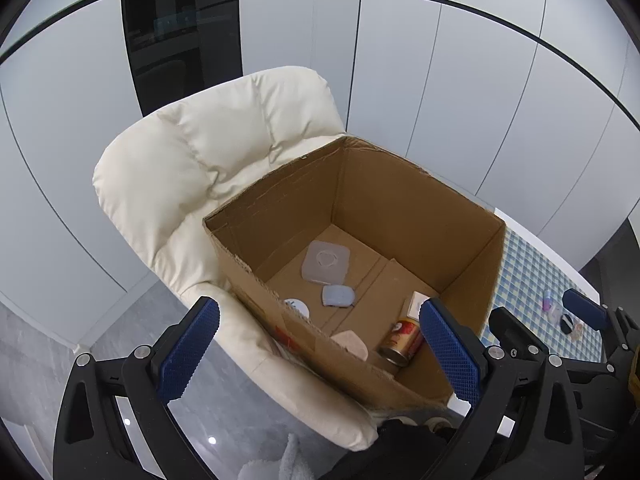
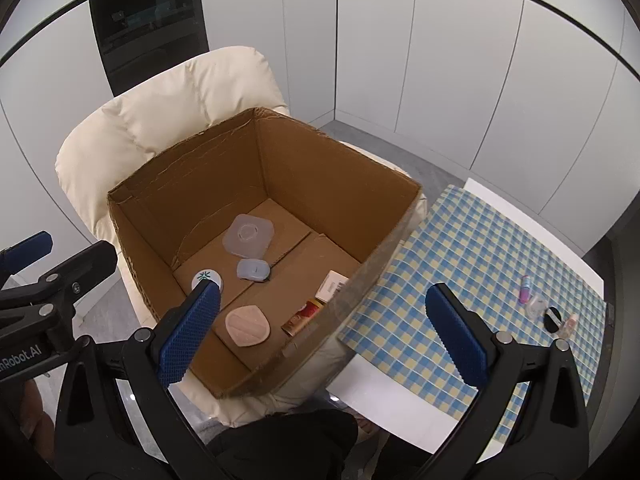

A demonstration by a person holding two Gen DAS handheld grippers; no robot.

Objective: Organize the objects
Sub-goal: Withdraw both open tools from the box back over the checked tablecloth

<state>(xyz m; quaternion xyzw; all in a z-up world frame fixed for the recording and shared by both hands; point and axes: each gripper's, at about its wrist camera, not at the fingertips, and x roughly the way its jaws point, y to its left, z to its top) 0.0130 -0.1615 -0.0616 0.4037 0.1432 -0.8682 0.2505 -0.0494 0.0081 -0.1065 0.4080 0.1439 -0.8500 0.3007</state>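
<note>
An open cardboard box (image 2: 384,236) (image 1: 472,240) rests on a cream padded chair (image 2: 132,128) (image 1: 180,168). Inside lie a translucent square lid (image 2: 248,234) (image 1: 326,261), a pale blue case (image 2: 253,269) (image 1: 338,295), a white round tin (image 2: 206,278) (image 1: 296,306), a pink pad (image 2: 247,325) (image 1: 352,342), a red and gold can (image 2: 302,316) (image 1: 402,340) and a small white carton (image 2: 332,286) (image 1: 416,304). My left gripper (image 1: 320,350) hovers open above the box's near wall, holding nothing. My right gripper (image 2: 324,330) hangs open over the box's right edge, also holding nothing.
To the right stands a white table with a blue and yellow checked cloth (image 2: 480,264) (image 1: 532,280). Near its far right edge lie a pink tube (image 2: 525,289), a clear small pot (image 2: 536,306), a black round puff (image 2: 554,315) and a small bottle (image 2: 568,324). White wall panels stand behind.
</note>
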